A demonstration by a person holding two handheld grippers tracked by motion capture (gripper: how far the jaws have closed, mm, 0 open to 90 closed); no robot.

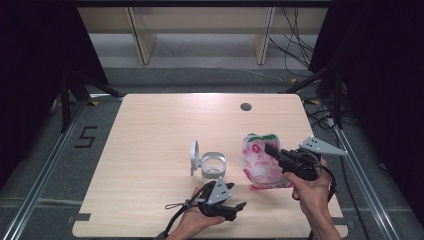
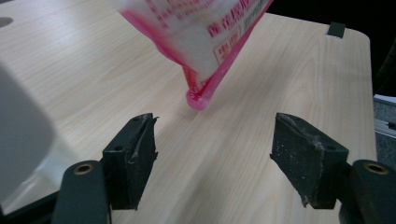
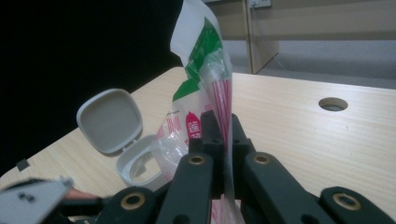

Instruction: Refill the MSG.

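With the right gripper (image 1: 272,149) clamped on the snack bag (image 1: 259,161), held upright at three o'clock of the open grey container (image 1: 212,165), the left gripper (image 1: 239,206) waits with jaws spread, probably next to grasp the bag's lower corner.

Wooden table (image 1: 150,150) bearing open container (image 1: 212,166)

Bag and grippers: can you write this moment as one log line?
right gripper: shut on bag | left gripper: open, empty | box: lid open

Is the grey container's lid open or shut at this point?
Open. The grey container has its hinged lid standing up beside the rim, and the right gripper view shows its inside.
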